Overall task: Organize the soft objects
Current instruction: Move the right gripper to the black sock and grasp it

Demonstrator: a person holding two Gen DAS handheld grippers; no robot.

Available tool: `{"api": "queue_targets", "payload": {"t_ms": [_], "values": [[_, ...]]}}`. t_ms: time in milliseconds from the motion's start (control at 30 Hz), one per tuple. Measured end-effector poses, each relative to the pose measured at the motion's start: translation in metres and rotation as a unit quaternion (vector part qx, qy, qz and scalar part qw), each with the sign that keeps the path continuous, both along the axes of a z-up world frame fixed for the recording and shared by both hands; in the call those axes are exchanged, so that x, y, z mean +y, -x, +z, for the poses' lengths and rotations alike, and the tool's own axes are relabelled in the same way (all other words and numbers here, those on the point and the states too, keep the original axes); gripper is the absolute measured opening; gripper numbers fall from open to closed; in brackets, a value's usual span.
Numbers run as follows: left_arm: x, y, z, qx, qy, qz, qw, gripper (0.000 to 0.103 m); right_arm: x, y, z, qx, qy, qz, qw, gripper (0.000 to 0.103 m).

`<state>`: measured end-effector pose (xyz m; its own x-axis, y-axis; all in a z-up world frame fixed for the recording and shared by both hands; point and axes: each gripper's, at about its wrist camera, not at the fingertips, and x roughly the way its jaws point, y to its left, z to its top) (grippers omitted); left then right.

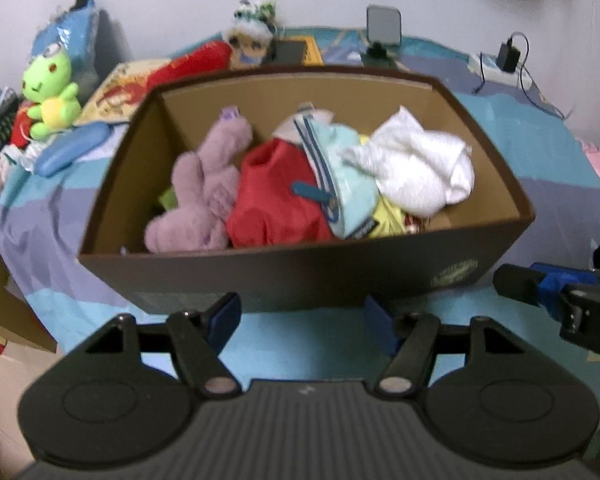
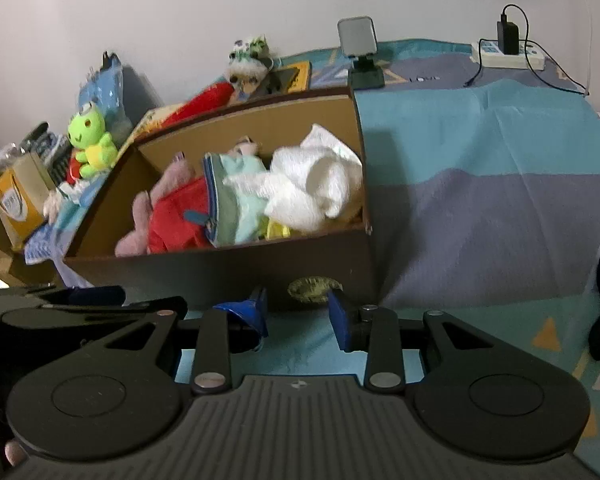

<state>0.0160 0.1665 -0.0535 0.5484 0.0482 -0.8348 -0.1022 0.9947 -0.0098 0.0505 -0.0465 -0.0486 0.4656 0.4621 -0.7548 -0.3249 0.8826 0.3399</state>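
Observation:
A brown cardboard box [image 1: 300, 276] stands on the bed and holds several soft things: a mauve plush [image 1: 204, 188], a red cloth [image 1: 276, 200], a pale blue pouch [image 1: 340, 176] and a white towel [image 1: 420, 164]. The box [image 2: 236, 268] and the towel [image 2: 316, 184] also show in the right wrist view. My left gripper [image 1: 302, 322] is open and empty, just in front of the box's near wall. My right gripper [image 2: 300, 318] is open and empty, in front of the box's near right corner; its tip shows in the left wrist view [image 1: 540, 286].
A green frog plush [image 1: 52, 92] sits left of the box by a blue cushion [image 1: 72, 36]. A red plush [image 1: 196, 64] and a small doll [image 1: 252, 36] lie behind the box. A phone on a stand [image 2: 360, 52] and a power strip [image 2: 508, 54] are at the back.

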Motion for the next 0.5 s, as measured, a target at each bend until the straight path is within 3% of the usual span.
{"api": "queue_targets", "payload": {"t_ms": [267,500], "values": [[-0.009,-0.007,-0.021,0.022,-0.013,-0.043,0.9987,0.068,-0.003,0.007,-0.015,0.035,0.01,-0.022,0.999,0.017],[-0.026,-0.009,-0.04,0.035,-0.008,-0.112,0.993,0.068,-0.013,0.018,-0.027,0.05,0.022,-0.062,0.997,0.017]]}}
